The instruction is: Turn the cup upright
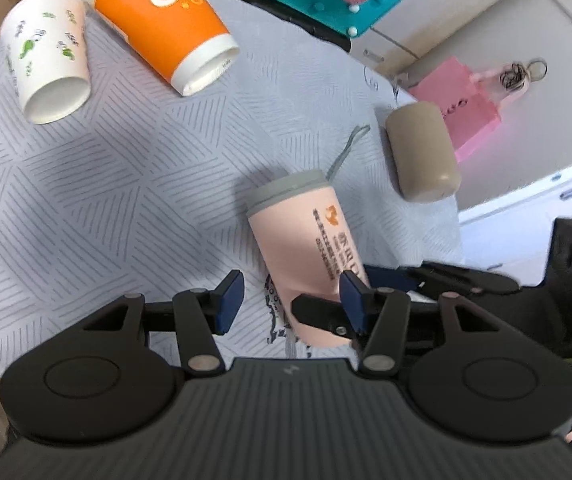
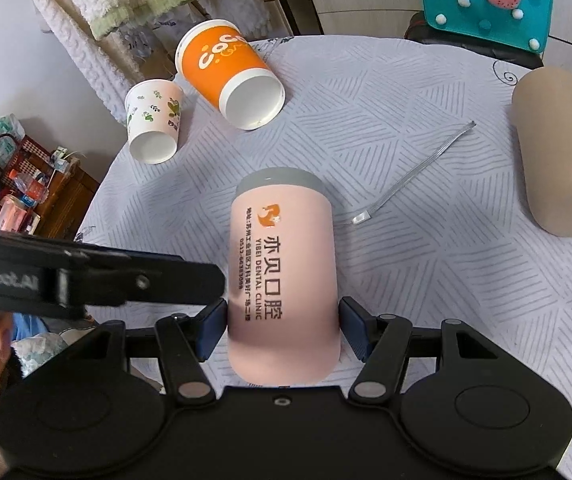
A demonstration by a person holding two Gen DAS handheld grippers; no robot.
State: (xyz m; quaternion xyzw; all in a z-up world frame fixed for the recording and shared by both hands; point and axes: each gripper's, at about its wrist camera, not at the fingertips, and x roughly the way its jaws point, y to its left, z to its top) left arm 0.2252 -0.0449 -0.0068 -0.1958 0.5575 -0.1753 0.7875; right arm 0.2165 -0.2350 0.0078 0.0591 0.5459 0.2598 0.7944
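A pink cup with a grey lid [image 2: 284, 276] lies on its side on the grey patterned tablecloth, lid end pointing away. My right gripper [image 2: 282, 326] is shut on the pink cup near its base, one blue pad on each side. In the left wrist view the pink cup [image 1: 305, 240] lies just right of my left gripper [image 1: 291, 300], which is open and empty; its right fingertip [image 1: 351, 294] overlaps the cup's lower side. The right gripper's fingers reach in there from the right.
An orange paper cup [image 2: 228, 72] and a white leaf-print paper cup [image 2: 154, 120] lie on their sides at the far left. A beige tumbler [image 2: 555, 152] lies at the right. A grey strap [image 2: 409, 174] lies between. A teal felt bag [image 2: 485, 0] stands behind.
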